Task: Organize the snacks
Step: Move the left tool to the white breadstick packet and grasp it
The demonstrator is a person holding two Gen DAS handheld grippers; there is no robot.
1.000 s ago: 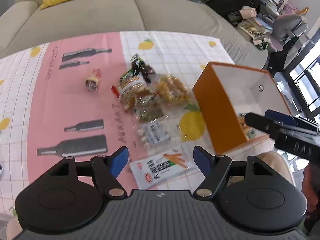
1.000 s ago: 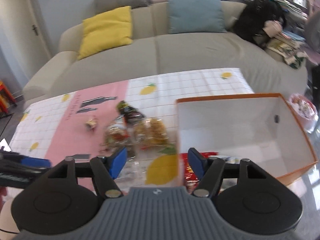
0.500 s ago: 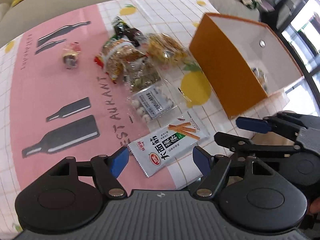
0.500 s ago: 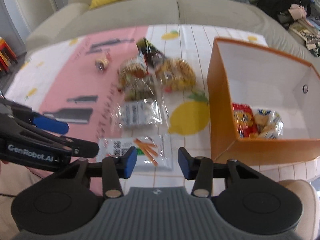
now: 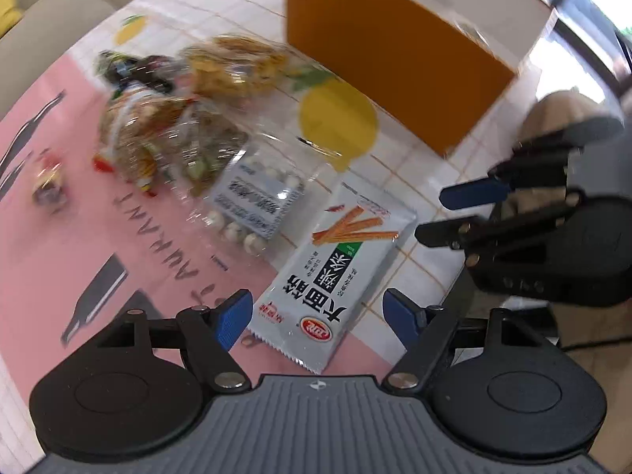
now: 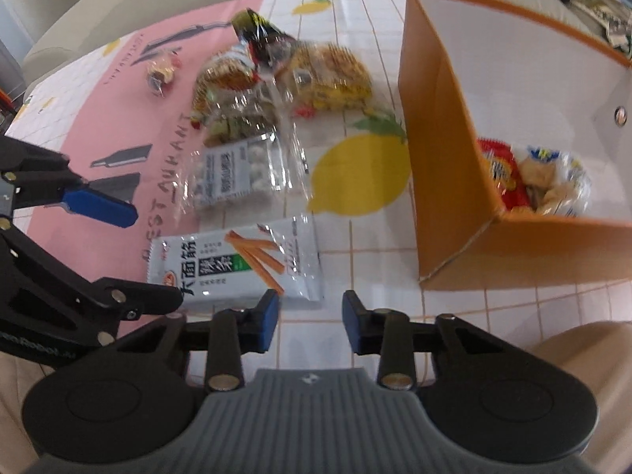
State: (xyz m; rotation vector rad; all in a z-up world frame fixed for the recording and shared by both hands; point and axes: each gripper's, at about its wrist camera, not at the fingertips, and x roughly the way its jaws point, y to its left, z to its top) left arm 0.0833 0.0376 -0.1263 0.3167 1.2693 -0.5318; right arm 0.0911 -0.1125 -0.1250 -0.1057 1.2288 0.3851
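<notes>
Both grippers over the white snack packet (image 5: 335, 264)

Left gripper (image 5: 318, 314) spread astride it for pickup; right gripper (image 6: 310, 322) closing on nothing; orange box (image 6: 446, 150) beside holds sorted snacks.

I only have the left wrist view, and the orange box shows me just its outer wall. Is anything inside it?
Observer: Yes. The right wrist view looks into the orange box: a red packet and a clear bag of pale snacks lie inside, side by side.
Operator: The right tongs are side-on for me. Are they gripping anything?
Observer: No. Their jaws are closing with nothing between them. The white stick-snack packet lies flat just beyond them, off to the left in that view.
</notes>
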